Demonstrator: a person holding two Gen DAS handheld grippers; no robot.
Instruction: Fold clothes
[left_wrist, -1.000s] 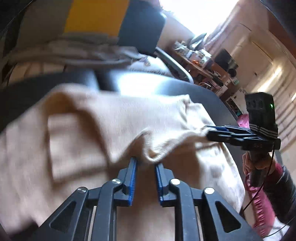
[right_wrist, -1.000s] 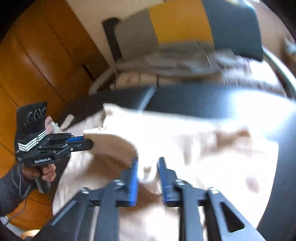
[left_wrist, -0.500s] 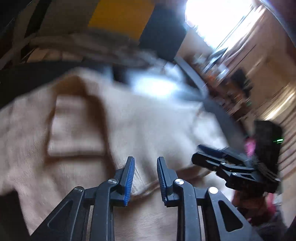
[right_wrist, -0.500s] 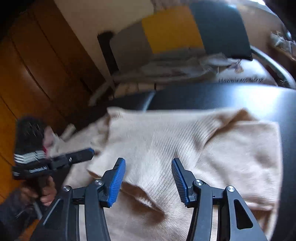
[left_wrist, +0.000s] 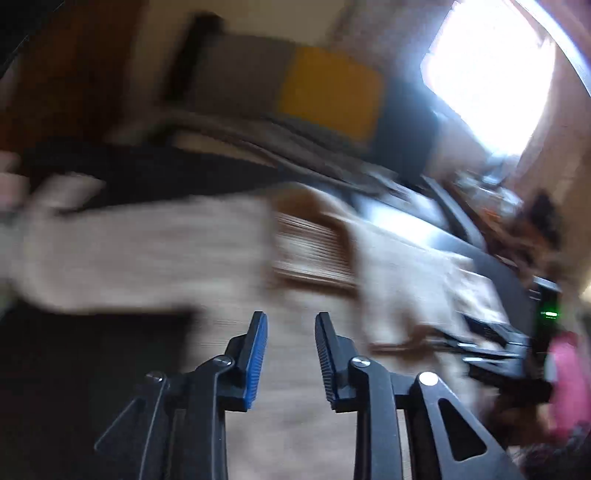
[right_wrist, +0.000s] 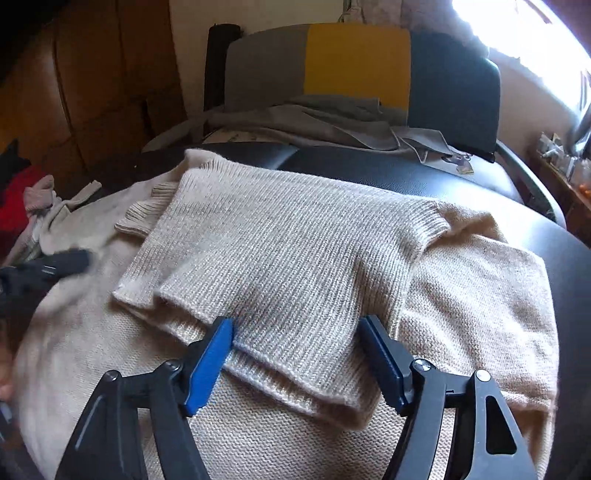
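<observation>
The folded-over sleeve has dropped from both my grippers onto the beige ribbed knit sweater (right_wrist: 295, 251), which lies on the black padded seat (right_wrist: 443, 177). My right gripper (right_wrist: 295, 354) is opening wide above it, my left gripper (left_wrist: 290, 350) opening narrowly, both empty. I judge the next fold needs a fresh edge grip.

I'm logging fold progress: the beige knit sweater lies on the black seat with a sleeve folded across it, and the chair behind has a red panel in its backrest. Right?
Not quite: the panel in the chair's backrest is yellow, not red, as the right wrist view shows. The rest holds: the beige knit sweater lies on the black seat with a sleeve folded across it.
</observation>
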